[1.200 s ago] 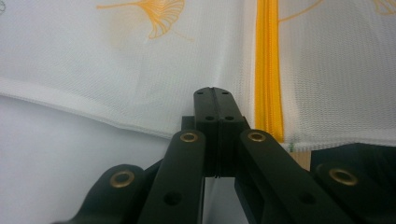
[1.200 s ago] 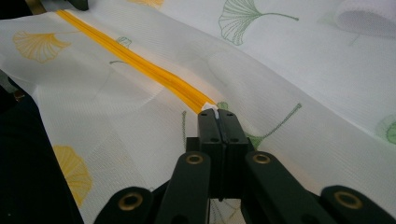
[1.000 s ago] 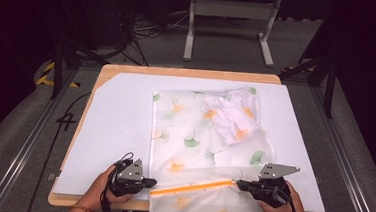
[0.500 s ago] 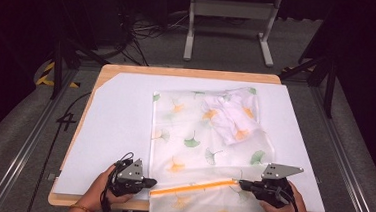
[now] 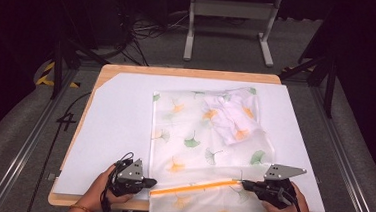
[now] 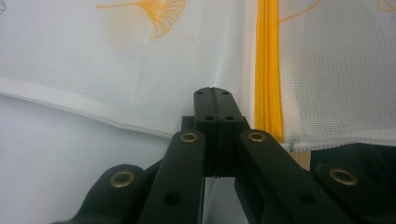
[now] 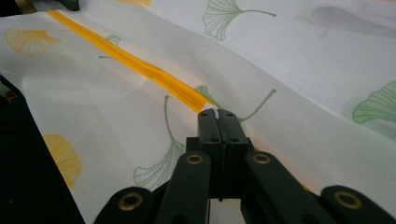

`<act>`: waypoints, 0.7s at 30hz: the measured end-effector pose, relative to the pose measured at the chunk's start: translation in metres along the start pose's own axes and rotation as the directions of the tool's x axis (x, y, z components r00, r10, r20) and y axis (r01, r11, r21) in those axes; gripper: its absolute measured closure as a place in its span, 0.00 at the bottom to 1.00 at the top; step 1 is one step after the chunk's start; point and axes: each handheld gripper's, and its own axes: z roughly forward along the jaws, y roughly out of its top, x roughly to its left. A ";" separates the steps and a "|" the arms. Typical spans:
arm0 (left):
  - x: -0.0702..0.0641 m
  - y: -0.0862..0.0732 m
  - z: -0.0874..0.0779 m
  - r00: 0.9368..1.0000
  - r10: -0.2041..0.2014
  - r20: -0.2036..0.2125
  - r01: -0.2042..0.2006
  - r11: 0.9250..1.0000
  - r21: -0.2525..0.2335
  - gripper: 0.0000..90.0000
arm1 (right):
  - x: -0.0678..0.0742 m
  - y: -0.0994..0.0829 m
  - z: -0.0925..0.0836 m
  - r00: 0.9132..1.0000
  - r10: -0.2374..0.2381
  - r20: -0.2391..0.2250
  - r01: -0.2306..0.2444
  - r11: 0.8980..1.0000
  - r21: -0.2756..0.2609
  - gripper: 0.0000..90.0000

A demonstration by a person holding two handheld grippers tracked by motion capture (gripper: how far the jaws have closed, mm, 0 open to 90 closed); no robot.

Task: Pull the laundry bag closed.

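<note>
A white mesh bag (image 5: 199, 137) printed with green and yellow leaves lies on the table, and a crumpled white cloth (image 5: 230, 116) shows inside it at the far right. An orange zipper (image 5: 195, 187) runs across its near end. My left gripper (image 5: 151, 182) is shut on the bag's edge at the zipper's left end; in the left gripper view the closed jaws (image 6: 216, 91) pinch the mesh (image 6: 116, 60) just beside the zipper (image 6: 267, 70). My right gripper (image 5: 244, 183) is shut at the zipper's right end, where the zipper (image 7: 130, 60) stops at the closed jaws (image 7: 217, 113).
A white sheet (image 5: 120, 116) covers the wooden table (image 5: 188, 73). The bag's near edge hangs over the table's front edge between the person's hands. A metal stand (image 5: 230, 11) and cables are on the floor beyond the table.
</note>
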 end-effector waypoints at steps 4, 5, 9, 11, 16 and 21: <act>0.000 0.000 0.000 1.000 -0.001 0.000 0.001 1.000 0.000 1.00 | -0.003 -0.002 -0.004 1.000 0.011 0.011 -0.011 1.000 -0.009 1.00; 0.000 0.000 0.000 1.000 -0.001 0.002 0.001 1.000 0.001 1.00 | -0.004 -0.003 -0.005 1.000 0.011 0.014 -0.011 1.000 -0.010 1.00; 0.001 0.001 0.000 1.000 -0.001 0.012 0.001 1.000 0.006 1.00 | -0.009 -0.006 -0.010 0.999 0.026 0.026 -0.026 0.999 -0.022 1.00; 0.002 0.001 0.000 1.000 0.001 0.012 -0.001 1.000 0.004 1.00 | -0.011 -0.007 -0.013 0.999 0.033 0.027 -0.032 0.999 -0.029 1.00; 0.001 0.002 0.000 1.000 0.008 0.003 -0.008 1.000 0.014 1.00 | -0.013 -0.009 -0.018 0.999 0.038 0.039 -0.036 0.999 -0.035 1.00; 0.001 0.001 0.000 1.000 0.006 0.007 -0.006 1.000 0.010 1.00 | -0.012 -0.011 -0.018 0.999 0.035 0.040 -0.033 0.999 -0.035 1.00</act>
